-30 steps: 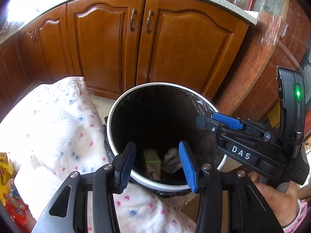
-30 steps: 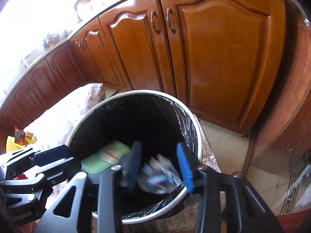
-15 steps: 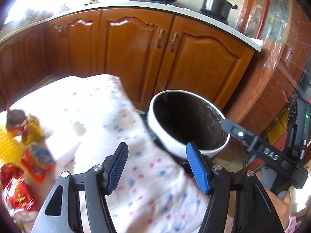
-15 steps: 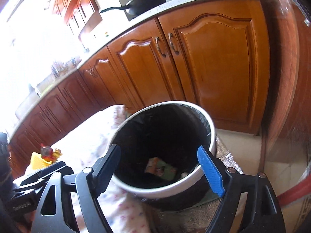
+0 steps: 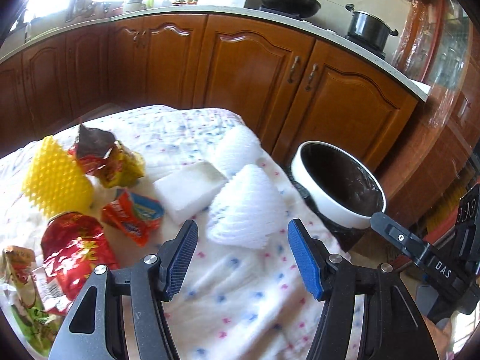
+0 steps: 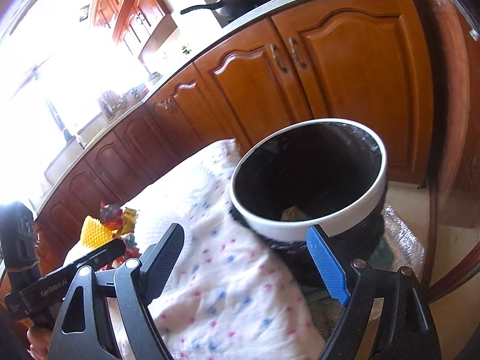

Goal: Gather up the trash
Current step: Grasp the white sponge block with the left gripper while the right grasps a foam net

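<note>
Both of my grippers have swung away from the bin mouth since a second ago: then each looked straight down into the trash bin (image 5: pixel 336 189), and now it sits at the right of the left wrist view and upper middle of the right wrist view. My left gripper (image 5: pixel 243 258) was narrower then; now its blue pads stand spread with nothing between them, over the dotted white cloth (image 5: pixel 240 300). My right gripper (image 6: pixel 246 267) held crumpled trash over the bin then; now its jaws are wide apart and empty, the bin rim just past the right pad.

In the left wrist view the litter now fills the left half: a yellow spiky piece (image 5: pixel 54 177), a red and yellow wrapper (image 5: pixel 105 159), an orange packet (image 5: pixel 132 213), a red foil bag (image 5: pixel 75 255), a white foam block (image 5: pixel 189 192) and two white foam nets (image 5: pixel 243 207). A green and white bag (image 5: pixel 21 300) is cut off at the lower left edge. Inside the bin I can make out only a scrap of orange and green (image 6: pixel 292 213); the rest is dark. Print on the wrappers is too blurred to read
</note>
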The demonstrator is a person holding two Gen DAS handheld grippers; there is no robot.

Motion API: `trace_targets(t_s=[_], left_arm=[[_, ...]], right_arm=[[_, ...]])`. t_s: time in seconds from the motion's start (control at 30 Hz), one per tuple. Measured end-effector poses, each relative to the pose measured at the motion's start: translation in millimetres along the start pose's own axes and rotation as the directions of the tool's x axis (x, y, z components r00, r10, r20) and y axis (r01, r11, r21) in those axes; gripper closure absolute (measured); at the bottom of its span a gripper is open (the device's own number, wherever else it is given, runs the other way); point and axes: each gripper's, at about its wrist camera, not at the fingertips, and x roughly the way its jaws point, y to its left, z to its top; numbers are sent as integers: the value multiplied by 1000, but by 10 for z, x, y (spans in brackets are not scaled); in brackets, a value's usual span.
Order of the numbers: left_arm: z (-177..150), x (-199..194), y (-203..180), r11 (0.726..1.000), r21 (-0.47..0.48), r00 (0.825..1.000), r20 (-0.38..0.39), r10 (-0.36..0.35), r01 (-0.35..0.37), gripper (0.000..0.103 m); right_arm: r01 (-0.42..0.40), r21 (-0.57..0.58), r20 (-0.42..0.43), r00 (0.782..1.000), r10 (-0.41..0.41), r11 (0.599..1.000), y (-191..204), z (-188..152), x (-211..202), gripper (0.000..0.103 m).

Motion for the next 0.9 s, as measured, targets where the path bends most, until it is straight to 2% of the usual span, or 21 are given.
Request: trace_targets(t_s=[0.2, 0.47, 0.7, 0.9], left_arm=[[34, -102, 245, 999, -45, 1000, -6, 23, -23, 41], [115, -80, 456, 999, -33, 999, -31, 41, -42, 38], [277, 87, 507, 997, 51, 996, -76, 54, -50, 35], [488, 402, 434, 984, 171, 987, -146, 67, -42, 35]], right_arm=[[-31, -26, -24, 999, 30, 999, 220, -90, 90, 18], [-68, -52, -52, 996, 66, 996, 427, -137, 225, 17], [-109, -56, -88, 991, 104, 992, 567, -140, 388, 16], [-159, -23, -123, 980, 155, 987, 624, -48, 625, 17]])
